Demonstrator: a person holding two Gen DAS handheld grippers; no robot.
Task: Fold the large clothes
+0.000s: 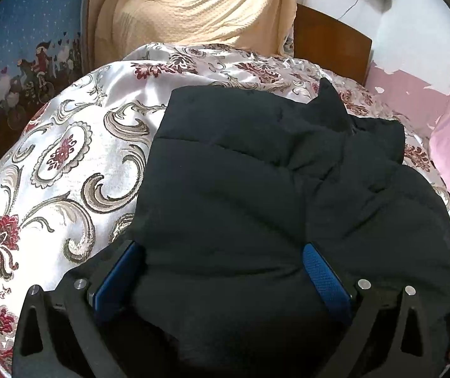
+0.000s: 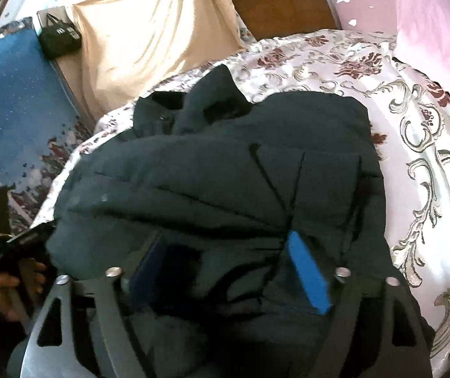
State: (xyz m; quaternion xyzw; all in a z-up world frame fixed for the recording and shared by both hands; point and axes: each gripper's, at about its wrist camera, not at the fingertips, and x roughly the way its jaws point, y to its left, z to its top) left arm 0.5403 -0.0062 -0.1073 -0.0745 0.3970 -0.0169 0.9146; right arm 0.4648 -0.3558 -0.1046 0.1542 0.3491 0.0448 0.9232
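A dark, puffy quilted jacket (image 1: 256, 170) lies bunched in a thick bundle on the bed, over a shiny white satin bedspread with red flowers and grey scrolls (image 1: 67, 145), which gives the fold a broad, soft base. The left tongs (image 1: 225, 277) straddle the jacket's near edge, and the padding bulges tight against both blue pads (image 1: 325, 274), so they look clamped on it, probably to hold that edge down. The right tongs (image 2: 231, 271) stand wide apart over the same near edge, fabric lying loose between them with the right-hand pad clear of it, probably a release. The folding looks well along.
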